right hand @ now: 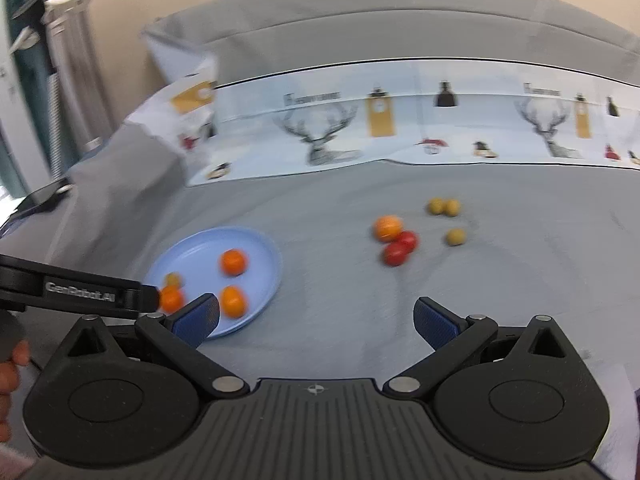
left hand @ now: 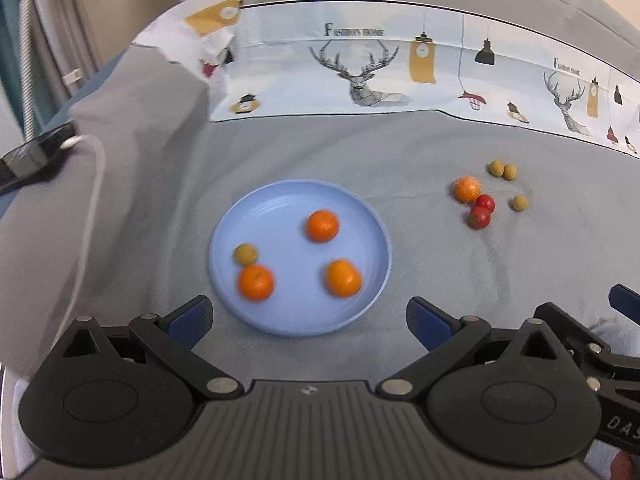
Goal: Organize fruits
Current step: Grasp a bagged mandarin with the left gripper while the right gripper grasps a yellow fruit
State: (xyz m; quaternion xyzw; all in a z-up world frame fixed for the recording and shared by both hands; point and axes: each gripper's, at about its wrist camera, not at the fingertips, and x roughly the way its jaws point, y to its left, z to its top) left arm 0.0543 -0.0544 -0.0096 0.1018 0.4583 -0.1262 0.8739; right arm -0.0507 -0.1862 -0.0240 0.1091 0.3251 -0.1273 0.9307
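1. The left gripper (left hand: 308, 320) fills the bottom of its own view, its jaws wide apart with nothing between them; its blue pads hang above the near rim of the plate. A black bar with lettering at the left edge of the right wrist view is part of this gripper, mostly cut off there.
2. The right gripper (right hand: 316, 320) is likewise empty, jaws spread wide over bare grey cloth (right hand: 340, 320). A sliver of it pokes in at the right edge of the left wrist view.
3. A few fingers of a hand (right hand: 10, 364) show at the left border of the right wrist view; the rest is out of frame.
4. The blue plate (left hand: 362, 216) lies just beyond the left gripper. It holds three oranges (left hand: 322, 225) and one small tan fruit (left hand: 245, 254) touching the near-left orange. In the right wrist view the left pad hides part of the plate's near rim.
5. Farther right on the cloth, well apart from the plate, lies a loose cluster: an orange (left hand: 467, 189) touching two red tomatoes (left hand: 479, 217), with three small tan fruits (left hand: 520, 203) behind, two of them touching. Motion blur softens these in the right wrist view.
6. At the back runs a patterned cloth (left hand: 400, 64) printed with deer heads and lamps; its left end is crumpled.
7. A dark device with a white cable (left hand: 94, 184) sits at far left, partly cut off.
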